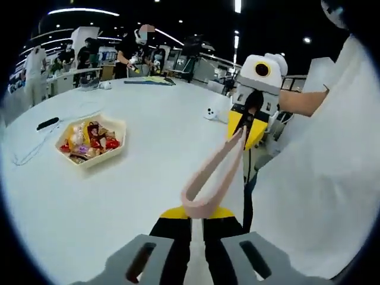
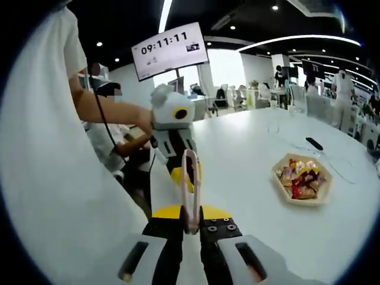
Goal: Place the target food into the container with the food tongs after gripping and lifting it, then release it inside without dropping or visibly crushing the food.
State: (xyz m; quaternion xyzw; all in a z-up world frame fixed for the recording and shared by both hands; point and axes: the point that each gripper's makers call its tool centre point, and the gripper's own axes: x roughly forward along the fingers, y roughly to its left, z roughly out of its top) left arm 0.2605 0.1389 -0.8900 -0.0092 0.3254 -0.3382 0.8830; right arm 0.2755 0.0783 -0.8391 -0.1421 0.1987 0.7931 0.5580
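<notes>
Pink food tongs (image 1: 215, 178) sit nearest the lens in the left gripper view, their looped end clamped between the jaws of the left hand-held gripper (image 1: 198, 228), their two arms running away to the right hand-held gripper (image 1: 246, 122), which pinches the tips together. In the right gripper view the same tongs (image 2: 190, 190) stand edge-on between the right hand-held gripper (image 2: 191, 228) and the left hand-held gripper (image 2: 178, 160). Both are clenched on the tongs, held over the bench (image 1: 119, 202) edge close to the person's white shirt (image 1: 320, 178).

A hexagonal tray (image 1: 119, 151) of wrapped snacks (image 1: 89, 141) lies well apart, toward the far side of the bench; which piece is the target I cannot tell, and I cannot tell which container is meant.

Risks, as I judge them: with each end pinched, the tongs cannot open, so one gripper must let go, and a careless release could drop them. A hold at the loop gives poor control of the tips. Glossy wrappers may slip, or be crushed by too hard a squeeze.
</notes>
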